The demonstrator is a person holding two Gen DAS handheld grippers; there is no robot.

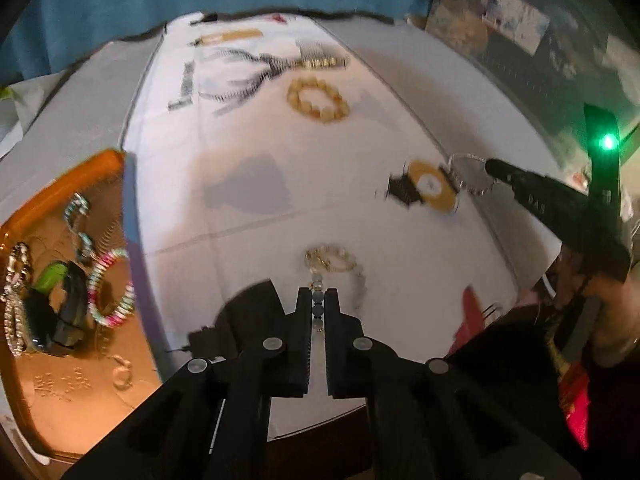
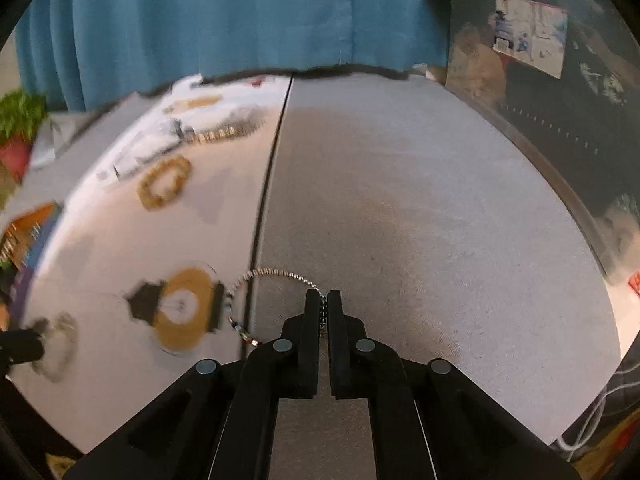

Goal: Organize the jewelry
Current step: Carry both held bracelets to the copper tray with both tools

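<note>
My left gripper [image 1: 318, 300] is shut on a string of grey beads of a pale beaded bracelet [image 1: 334, 261] that lies on the white cloth [image 1: 248, 140]. My right gripper [image 2: 323, 305] is shut on the edge of a thin silver bead bangle [image 2: 276, 273]; in the left wrist view the same bangle [image 1: 470, 172] sits at that gripper's tip [image 1: 492, 168]. A watch with a yellow dial [image 1: 430, 186] lies just left of the bangle. An amber bead bracelet [image 1: 318, 100] rests farther back. An orange tray [image 1: 60, 360] at the left holds several bracelets and chains.
A gold and black comb-like piece [image 1: 320, 63] lies at the back of the cloth. A blue curtain [image 2: 240, 20] hangs behind the table. The grey table surface [image 2: 420, 208] spreads right of the cloth. A person's hand and red fabric [image 1: 576, 408] show at the right.
</note>
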